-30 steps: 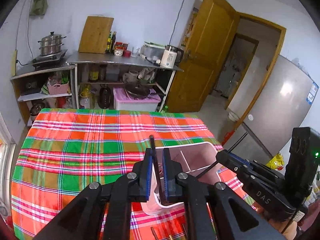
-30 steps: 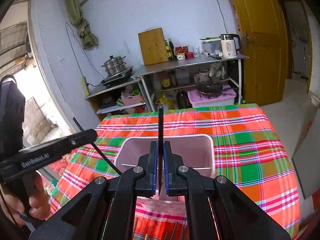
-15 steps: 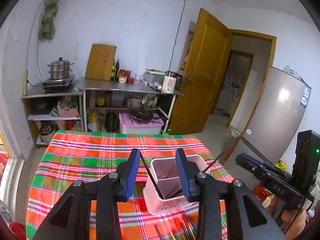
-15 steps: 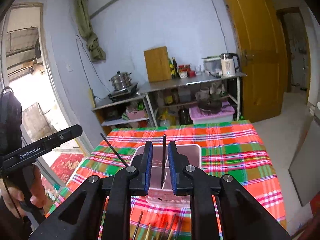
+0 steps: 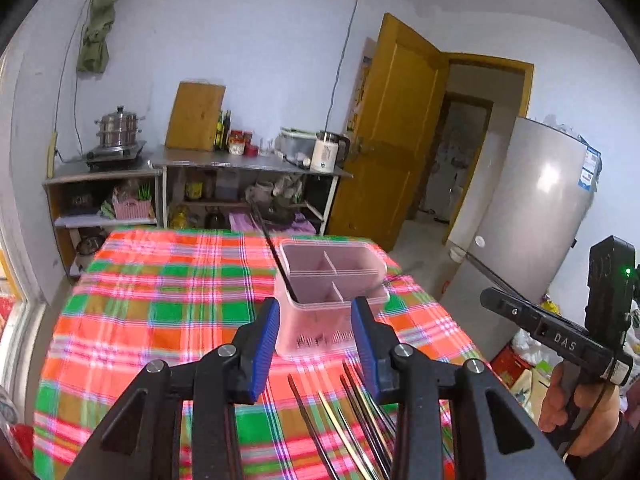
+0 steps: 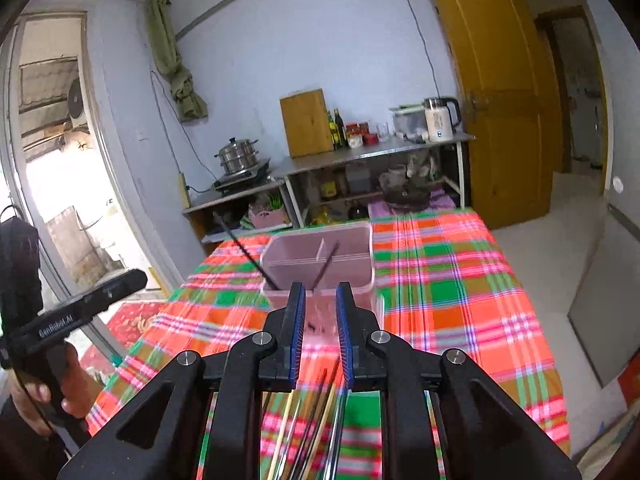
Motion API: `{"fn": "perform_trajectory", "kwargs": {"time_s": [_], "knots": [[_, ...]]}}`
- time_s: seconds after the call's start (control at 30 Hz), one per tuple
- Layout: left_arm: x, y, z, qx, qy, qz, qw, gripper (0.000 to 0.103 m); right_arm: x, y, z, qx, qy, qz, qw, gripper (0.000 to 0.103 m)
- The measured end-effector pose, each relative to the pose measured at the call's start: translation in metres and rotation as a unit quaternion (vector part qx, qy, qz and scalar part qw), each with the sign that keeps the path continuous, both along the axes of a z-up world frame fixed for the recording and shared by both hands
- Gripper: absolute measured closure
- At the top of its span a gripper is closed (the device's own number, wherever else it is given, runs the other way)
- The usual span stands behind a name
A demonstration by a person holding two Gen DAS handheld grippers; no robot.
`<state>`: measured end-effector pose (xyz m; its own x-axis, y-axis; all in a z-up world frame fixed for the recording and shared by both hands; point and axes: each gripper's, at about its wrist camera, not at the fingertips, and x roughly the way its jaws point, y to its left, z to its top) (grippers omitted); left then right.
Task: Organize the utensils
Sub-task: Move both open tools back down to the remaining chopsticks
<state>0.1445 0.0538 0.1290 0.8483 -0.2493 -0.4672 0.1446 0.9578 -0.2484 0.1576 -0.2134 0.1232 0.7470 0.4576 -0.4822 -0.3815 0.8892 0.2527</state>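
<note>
Pink plastic holder (image 5: 332, 316) straight ahead of the left gripper (image 5: 315, 344), standing upright on the checked cloth (image 5: 160, 304), split inside into compartments. One dark chopstick (image 5: 272, 252) leaning out of its near-left corner, tip pointing up and away to the left. Seen from the right gripper (image 6: 321, 332), same holder (image 6: 320, 264) just beyond the fingertips, a second dark chopstick (image 6: 326, 266) slanting inside it near the middle divider.

Left gripper spread fairly wide, blue pads (image 5: 266, 344) apart, nothing between them, holder visible through the gap. Right gripper parted only narrowly, also gripping nothing. Below and just short of both sets of fingers, loose chopsticks (image 5: 352, 412) lying on the cloth, dark ones mixed with pale wooden ones, fanned lengthwise toward the holder.

Off to the right of the left gripper, the other tool gripped in a hand (image 5: 576, 412). Off to the left of the right gripper, a hand (image 6: 44, 396) around a black handle.

Far beyond the table, a metal counter (image 5: 248, 162) with a chopping board (image 5: 196, 116), bottles, a kettle (image 5: 326, 152), and a steamer pot (image 5: 118, 126) to the left. Wooden door (image 5: 392, 136) and grey fridge (image 5: 532, 216) further right.
</note>
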Motion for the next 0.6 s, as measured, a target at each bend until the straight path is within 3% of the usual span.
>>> {"fn": "perform_trajectory", "kwargs": {"time_s": [0.27,0.6], "knots": [[-0.018,-0.011,-0.054,-0.008,0.051,-0.007,0.9986,0.066,-0.014,-0.011,-0.032,-0.002,0.034,-0.003,0.999,0.087],[-0.001,-0.014,-0.095,-0.010,0.106,-0.001,0.9944,0.066,-0.002,-0.005,-0.074,-0.026,0.080,0.006,0.996,0.087]]}}
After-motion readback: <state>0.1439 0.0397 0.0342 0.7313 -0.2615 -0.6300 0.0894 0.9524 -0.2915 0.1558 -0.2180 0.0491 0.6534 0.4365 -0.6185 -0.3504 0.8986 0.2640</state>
